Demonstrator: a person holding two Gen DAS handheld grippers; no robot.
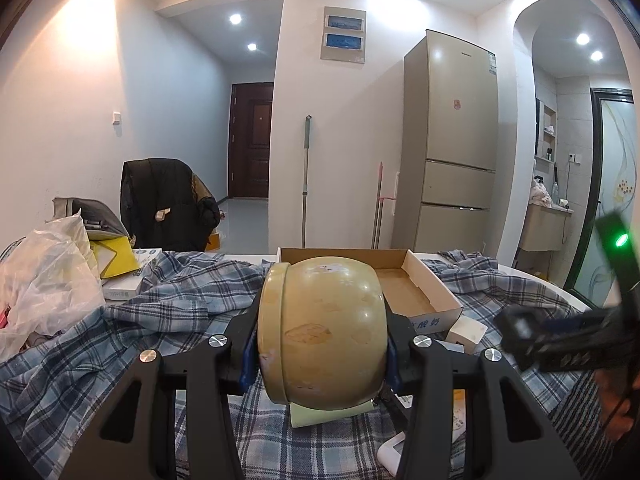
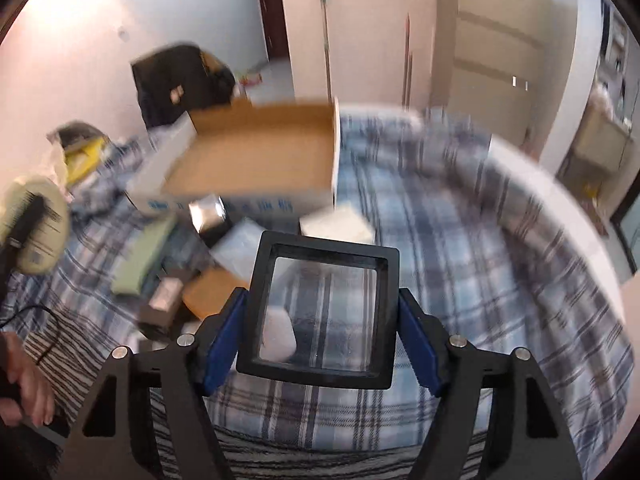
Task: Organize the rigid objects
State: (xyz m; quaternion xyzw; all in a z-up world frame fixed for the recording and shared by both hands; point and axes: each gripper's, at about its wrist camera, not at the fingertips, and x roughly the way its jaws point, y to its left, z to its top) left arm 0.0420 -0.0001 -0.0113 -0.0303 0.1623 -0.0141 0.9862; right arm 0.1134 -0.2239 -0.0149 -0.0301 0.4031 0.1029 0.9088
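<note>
Left gripper: clamped on a yellowish ceramic jar lying sideways between its blue pads, raised above the cloth.
Right gripper: pads against the side edges of a black-framed clear display case; no earlier frame tells more.
Just ahead of both: an open cardboard box, empty brown floor, a small white box touching its near corner.
Surface: blue plaid cloth, rumpled, covering a white round-edged table.
Left of left gripper: plastic bag, yellow packet.
Room beyond: tall beige refrigerator, mop handle, dark door, a chair draped in a black jacket.
</note>
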